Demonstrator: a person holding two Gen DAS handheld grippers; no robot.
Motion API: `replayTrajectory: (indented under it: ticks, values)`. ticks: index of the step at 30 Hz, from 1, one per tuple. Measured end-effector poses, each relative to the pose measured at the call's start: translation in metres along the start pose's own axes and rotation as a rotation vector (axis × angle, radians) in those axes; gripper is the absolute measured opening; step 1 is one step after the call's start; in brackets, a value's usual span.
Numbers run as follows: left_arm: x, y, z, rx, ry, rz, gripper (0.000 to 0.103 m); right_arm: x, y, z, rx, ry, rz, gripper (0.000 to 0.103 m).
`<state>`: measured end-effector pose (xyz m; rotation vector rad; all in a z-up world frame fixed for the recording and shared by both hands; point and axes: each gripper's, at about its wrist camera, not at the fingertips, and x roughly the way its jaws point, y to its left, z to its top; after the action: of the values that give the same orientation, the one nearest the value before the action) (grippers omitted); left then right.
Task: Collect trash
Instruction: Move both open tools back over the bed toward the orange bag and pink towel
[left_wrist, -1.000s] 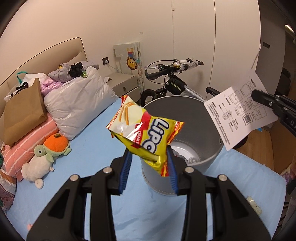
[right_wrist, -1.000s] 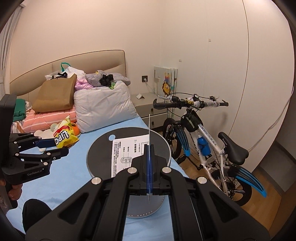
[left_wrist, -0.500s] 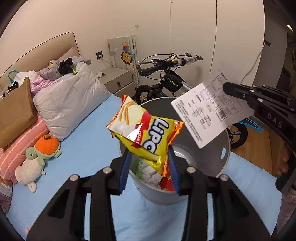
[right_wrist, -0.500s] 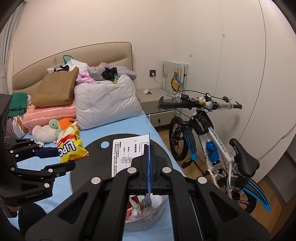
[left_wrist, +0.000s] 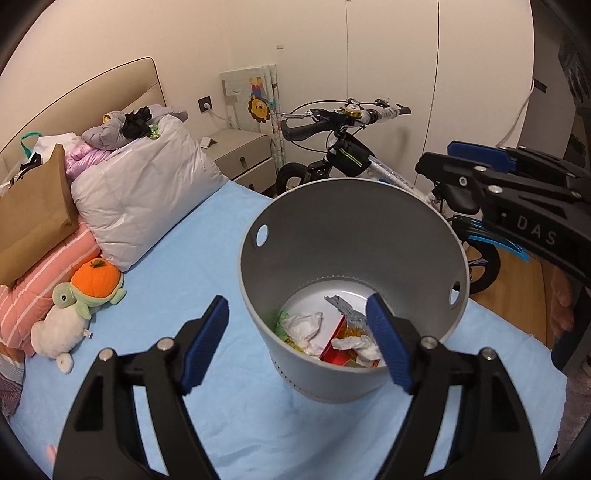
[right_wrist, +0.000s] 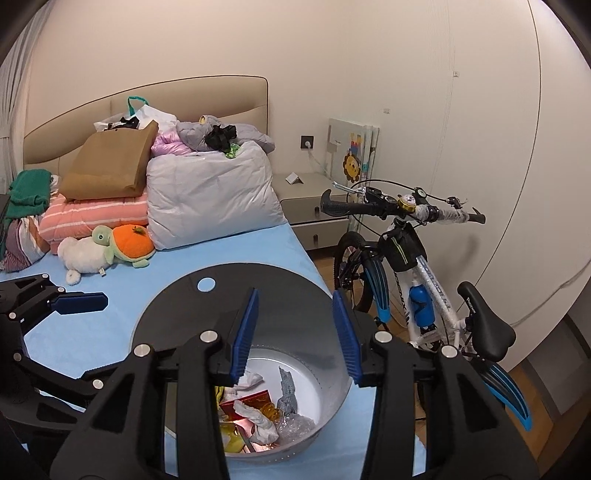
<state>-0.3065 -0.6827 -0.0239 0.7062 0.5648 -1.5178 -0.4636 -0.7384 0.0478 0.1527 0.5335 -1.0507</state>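
A grey round bin (left_wrist: 332, 236) stands on the blue bed sheet (left_wrist: 177, 258); it also shows in the right wrist view (right_wrist: 236, 291). Inside lie crumpled tissues (left_wrist: 303, 325), a red packet (left_wrist: 336, 350), yellow wrapper bits (right_wrist: 229, 435) and clear plastic. My left gripper (left_wrist: 297, 343) is open and empty, over the bin's near side. My right gripper (right_wrist: 293, 332) is open and empty, above the bin's mouth; it shows at the right in the left wrist view (left_wrist: 469, 158).
Pillows (left_wrist: 144, 192), a brown paper bag (left_wrist: 33, 210) and a turtle plush toy (left_wrist: 81, 299) lie at the bed's head. A nightstand (left_wrist: 243, 158) and a bicycle (right_wrist: 406, 258) stand beside the bed. White wardrobe doors (right_wrist: 461, 110) are behind.
My left gripper opened and the yellow chip bag dropped from it. My right gripper opened and the paper leaflet is gone from it. Both moved closer over the bin.
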Motion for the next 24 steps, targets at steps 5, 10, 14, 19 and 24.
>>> replayTrajectory:
  ticks: [5, 10, 14, 19, 24]
  values:
    - [-0.008, 0.009, -0.010, -0.022, 0.000, 0.008, 0.077, -0.003, 0.012, -0.001, -0.008, 0.006, 0.017, 0.040]
    - [-0.019, 0.018, -0.016, -0.043, -0.016, 0.010, 0.077, -0.013, 0.022, 0.000, -0.015, -0.002, 0.024, 0.040]
    - [-0.031, 0.027, -0.022, -0.061, -0.032, 0.013, 0.077, -0.019, 0.031, 0.001, -0.023, -0.006, 0.034, 0.040]
    - [-0.052, 0.049, -0.037, -0.099, -0.054, 0.040, 0.077, -0.029, 0.052, 0.003, -0.050, -0.017, 0.056, 0.040]
    - [-0.079, 0.085, -0.067, -0.177, -0.070, 0.095, 0.077, -0.037, 0.089, 0.004, -0.095, -0.032, 0.105, 0.043]
